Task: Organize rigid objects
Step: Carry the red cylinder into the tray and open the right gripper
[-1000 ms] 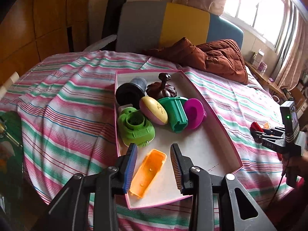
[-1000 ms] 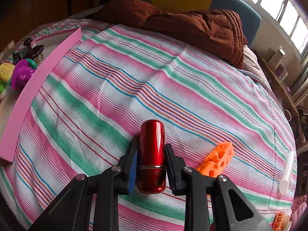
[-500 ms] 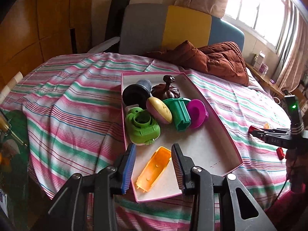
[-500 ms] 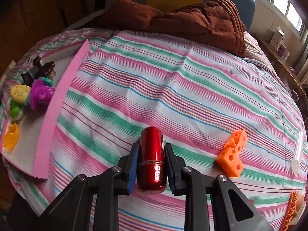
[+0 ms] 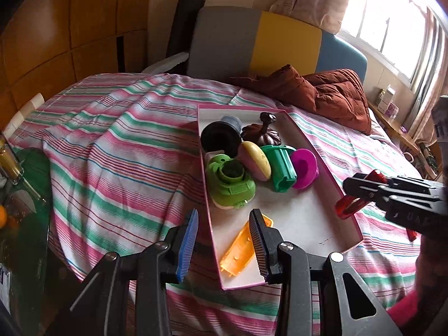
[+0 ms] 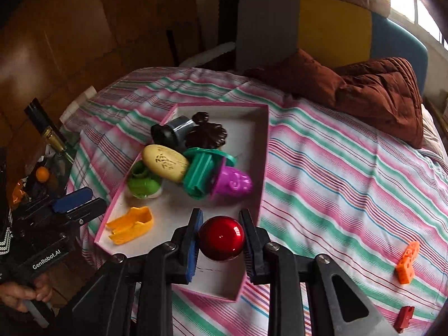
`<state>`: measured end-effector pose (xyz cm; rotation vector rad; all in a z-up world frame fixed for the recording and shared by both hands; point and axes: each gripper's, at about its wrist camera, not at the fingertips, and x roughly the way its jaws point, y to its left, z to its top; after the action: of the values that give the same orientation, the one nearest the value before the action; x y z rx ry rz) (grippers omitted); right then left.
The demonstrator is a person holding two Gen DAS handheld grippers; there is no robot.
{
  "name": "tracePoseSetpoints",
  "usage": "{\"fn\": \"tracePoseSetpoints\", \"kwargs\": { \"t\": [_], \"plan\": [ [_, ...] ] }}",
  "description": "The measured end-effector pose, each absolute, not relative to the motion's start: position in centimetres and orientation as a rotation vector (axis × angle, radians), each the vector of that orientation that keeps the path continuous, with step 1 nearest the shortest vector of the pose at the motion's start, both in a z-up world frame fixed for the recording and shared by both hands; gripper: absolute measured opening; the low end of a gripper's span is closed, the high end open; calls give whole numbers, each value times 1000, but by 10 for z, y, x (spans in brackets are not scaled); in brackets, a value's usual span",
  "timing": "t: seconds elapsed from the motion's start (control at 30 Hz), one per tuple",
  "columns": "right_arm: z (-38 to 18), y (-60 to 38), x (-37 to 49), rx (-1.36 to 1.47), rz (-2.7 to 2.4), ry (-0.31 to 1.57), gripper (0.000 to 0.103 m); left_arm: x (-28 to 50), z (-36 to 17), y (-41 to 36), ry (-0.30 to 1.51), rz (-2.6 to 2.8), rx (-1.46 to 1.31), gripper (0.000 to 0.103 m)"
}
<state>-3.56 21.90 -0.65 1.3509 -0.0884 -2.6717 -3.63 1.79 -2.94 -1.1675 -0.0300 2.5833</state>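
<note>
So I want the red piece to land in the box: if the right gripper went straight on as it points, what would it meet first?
Probably the bare white floor of the pink box, just short of the purple toy; depth is unclear. The red capsule it grips would touch first.

Between the right gripper's [image 6: 221, 238] ribbed pads sat a glossy red metallic cylinder [image 6: 221, 238]. Ahead of it lay a matt pink cardboard box [image 6: 263, 151] of smooth plastic toys [image 6: 201, 179]. The striped bedsheet [image 6: 350, 173] was woven cloth, the brown quilt [image 6: 378, 95] beyond puffy fabric.
</note>
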Motion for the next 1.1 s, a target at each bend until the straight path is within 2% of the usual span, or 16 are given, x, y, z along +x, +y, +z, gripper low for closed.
{"fn": "tracePoseSetpoints", "kwargs": {
  "t": [0.23, 0.3, 0.5, 0.7, 1.1],
  "plan": [
    [-41, 184, -63, 1459, -2590, -131, 26, -39, -33, 4, -55, 2608, -1191, 39],
    [-50, 180, -70, 1474, -2549, -182, 31, -39, -34, 3, -52, 2609, -1197, 39],
    [-58, 172, -73, 1475, -2501, -238, 35, -40, -35, 4, -48, 2608, -1201, 41],
    [-44, 181, -63, 1404, -2505, -321, 42, -38, -31, 5, -51, 2614, -1185, 43],
    [2, 219, -27, 1234, -2614, -412, 44, -32, -18, 9, -25, 2626, -1134, 44]
  ]
}}
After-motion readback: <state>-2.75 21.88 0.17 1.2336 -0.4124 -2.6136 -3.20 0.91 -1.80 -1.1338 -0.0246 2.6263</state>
